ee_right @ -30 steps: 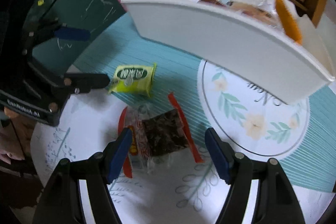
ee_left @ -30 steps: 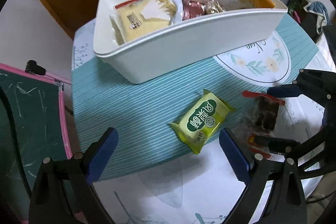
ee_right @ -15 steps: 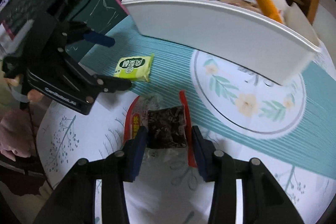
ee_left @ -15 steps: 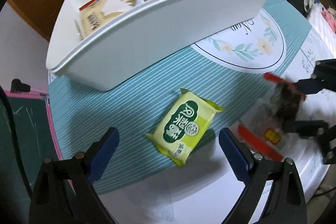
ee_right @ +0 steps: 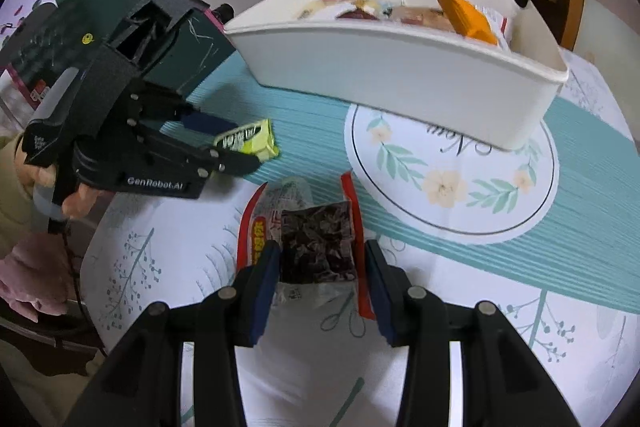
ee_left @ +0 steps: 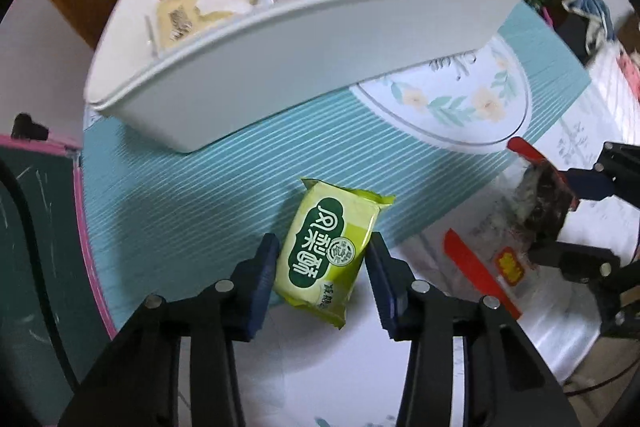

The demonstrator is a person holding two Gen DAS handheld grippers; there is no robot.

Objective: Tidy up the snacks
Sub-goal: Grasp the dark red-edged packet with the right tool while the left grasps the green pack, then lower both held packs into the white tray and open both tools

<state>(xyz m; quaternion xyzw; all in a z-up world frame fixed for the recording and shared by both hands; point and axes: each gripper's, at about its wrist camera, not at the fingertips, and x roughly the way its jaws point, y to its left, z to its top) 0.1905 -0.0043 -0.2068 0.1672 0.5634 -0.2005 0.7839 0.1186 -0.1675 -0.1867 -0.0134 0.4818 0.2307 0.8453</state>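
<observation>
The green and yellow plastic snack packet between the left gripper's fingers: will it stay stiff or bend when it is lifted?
The green and yellow plastic snack packet looks puffy, so it probably gives a little under the left gripper. Its glossy film may be slippery. It looks small, probably light.

The tabletop (ee_right: pixel 500 339) wears a white cloth with faint leaf sprigs, and over it a teal striped mat (ee_left: pixel 180 211) with a round flower-wreathed panel. A white bin (ee_right: pixel 400 75) full of snack packets stands on the mat, partly covering that panel. A green packet (ee_left: pixel 330 247) lies across the mat's near edge, a clear red-edged packet (ee_right: pixel 316 239) just beside it on the cloth.
</observation>
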